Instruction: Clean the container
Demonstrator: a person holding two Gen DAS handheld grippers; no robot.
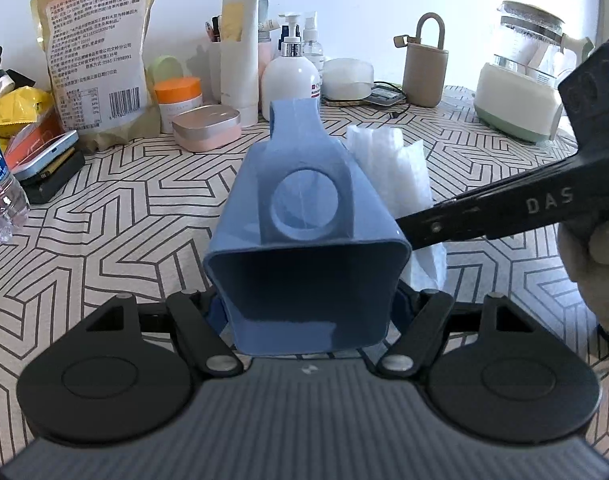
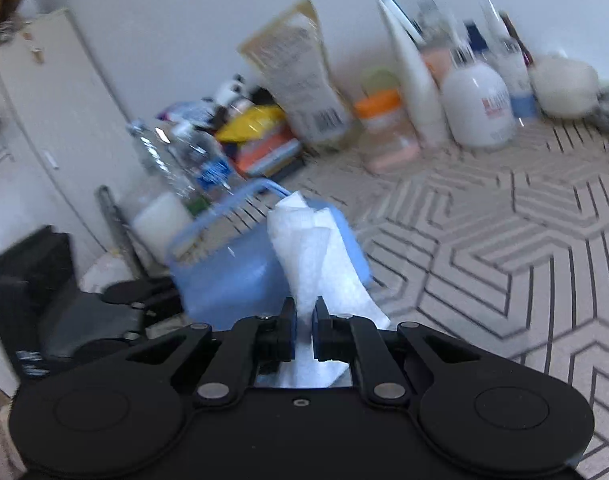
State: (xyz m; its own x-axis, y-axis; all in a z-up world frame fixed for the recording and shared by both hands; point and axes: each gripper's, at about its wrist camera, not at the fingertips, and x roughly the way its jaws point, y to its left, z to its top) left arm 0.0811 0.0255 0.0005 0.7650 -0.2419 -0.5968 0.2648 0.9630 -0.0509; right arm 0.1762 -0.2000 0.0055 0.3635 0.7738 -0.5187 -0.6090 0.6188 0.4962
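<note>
Blue plastic fills the middle of my left wrist view: the container [image 1: 304, 236] is clamped between the fingers of my left gripper [image 1: 310, 312], tipped on its side with the open mouth facing back toward the camera. Its outer face shows a round hole, and a tab with a smaller hole rises at its far end. It is held above the patterned tablecloth [image 1: 124, 220].

Just beside the container, on its right, stands the white paper towel [image 1: 392, 172], a crumpled wad pressed close to the container's wall; I cannot tell if they actually touch. My right gripper [image 1: 484, 212] reaches in from the right of the container, its black fingers meeting at the towel.

From the right wrist view, which is blurred, my right gripper [image 2: 304, 320] has its jaws pinched tight on the paper towel [image 2: 316, 256], which sticks up between them and leans against the container [image 2: 232, 268]. The left gripper's body shows dark just beside the container on its left.

Behind the container, along the wall, I see a white pump bottle [image 1: 290, 80], an orange-lidded jar [image 1: 178, 98], a tan food pouch [image 1: 98, 52], a pink case [image 1: 206, 126] and, well off to its right, a glass kettle [image 1: 520, 76]. A water bottle [image 1: 0, 196] stands far to the container's left.
</note>
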